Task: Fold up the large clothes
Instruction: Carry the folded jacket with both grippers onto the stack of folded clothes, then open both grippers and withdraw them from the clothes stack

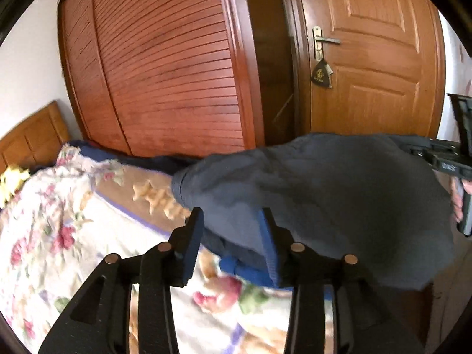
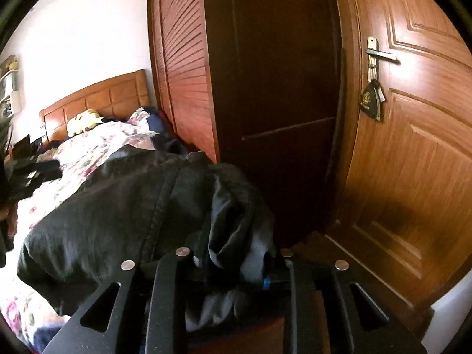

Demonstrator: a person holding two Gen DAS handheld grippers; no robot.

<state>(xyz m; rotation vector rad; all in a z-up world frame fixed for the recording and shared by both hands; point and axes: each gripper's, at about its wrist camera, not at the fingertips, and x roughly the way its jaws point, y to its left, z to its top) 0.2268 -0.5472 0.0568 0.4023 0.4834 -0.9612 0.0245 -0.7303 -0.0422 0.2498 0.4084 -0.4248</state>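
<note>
Left gripper (image 1: 233,221): jaws apart, with dark fabric of the garment (image 1: 309,194) lying between the pads; no pad visibly presses on it. Right gripper (image 2: 236,268): bunched cloth fills the gap between its fingers; whether the grip is firm cannot be told. The garment spans sideways between the two grippers, its long axis across the bed (image 1: 44,236), hanging over the bed's near edge. It is dark grey-blue, seamed and creased. A wardrobe (image 1: 162,73) and door (image 1: 377,59) stand just beyond.
</note>
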